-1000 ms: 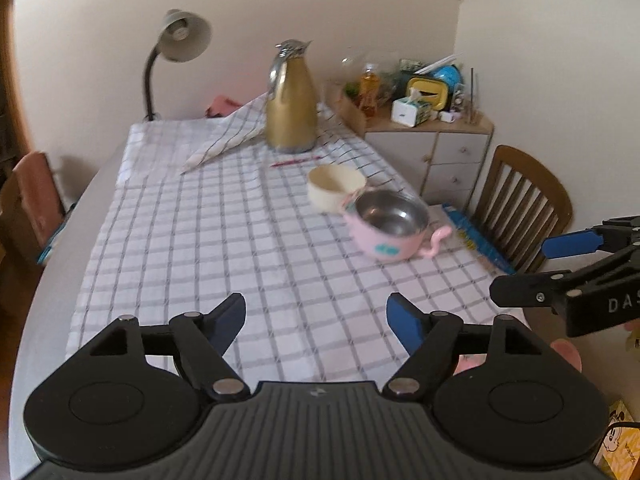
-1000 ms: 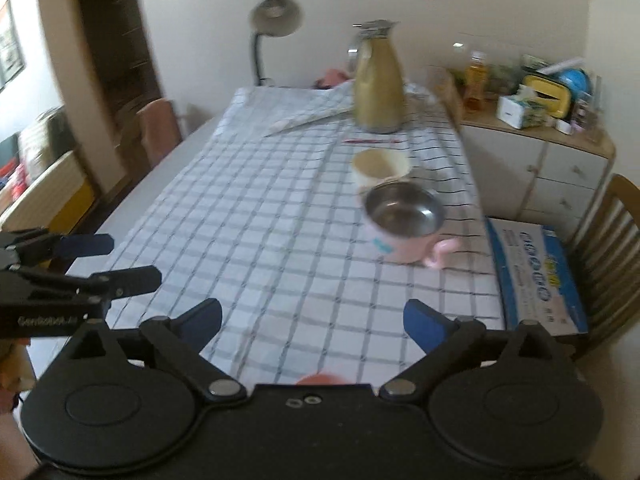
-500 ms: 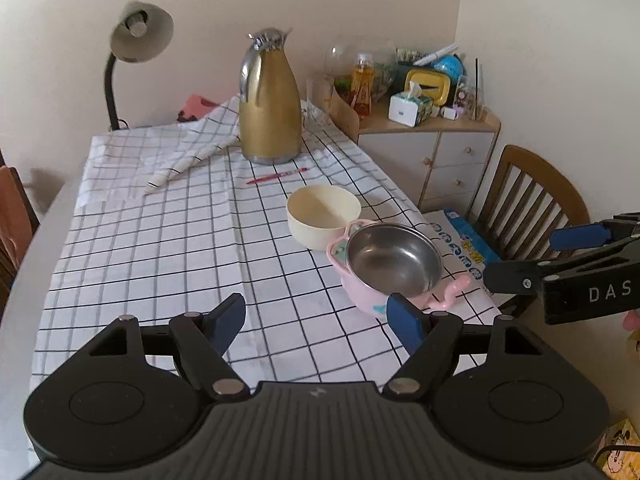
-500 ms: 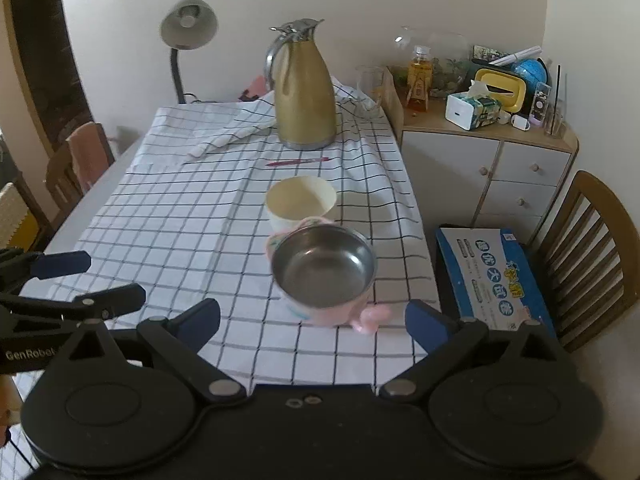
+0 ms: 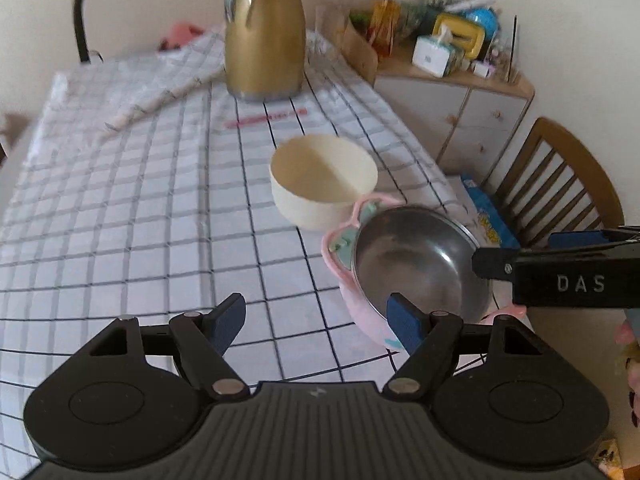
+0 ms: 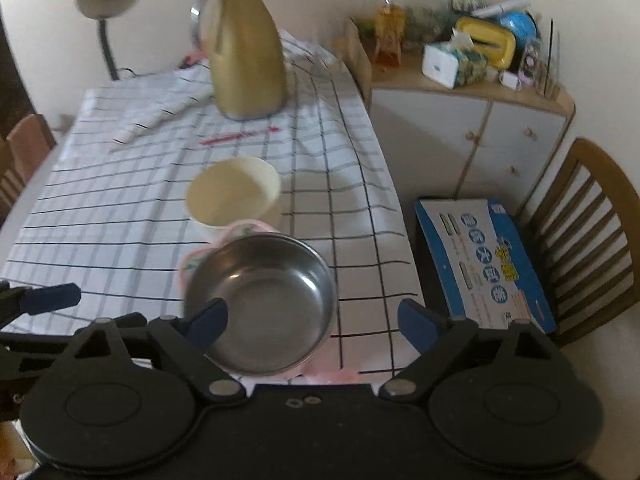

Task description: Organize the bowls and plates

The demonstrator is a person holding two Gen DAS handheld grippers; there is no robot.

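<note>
A pink bowl with a steel inner (image 5: 416, 264) stands near the table's right edge, touching a cream bowl (image 5: 324, 180) behind it. Both show in the right wrist view: the pink steel bowl (image 6: 264, 296) and the cream bowl (image 6: 234, 196). My left gripper (image 5: 318, 320) is open and empty just left of the pink bowl, its right fingertip in front of the bowl. My right gripper (image 6: 312, 322) is open and empty right over the near side of the pink bowl; it also shows in the left wrist view (image 5: 560, 264).
A gold thermos jug (image 5: 262, 36) and a red pen (image 5: 266, 118) lie farther back on the checked tablecloth (image 5: 120, 220). A desk lamp (image 6: 106, 8) stands at the far left. A cabinet with clutter (image 6: 472, 120), a blue box (image 6: 484, 260) and a wooden chair (image 6: 592, 236) are to the right.
Both grippers have moved forward toward the two bowls, which now look much nearer. Both stay open. The bowls have not moved.
</note>
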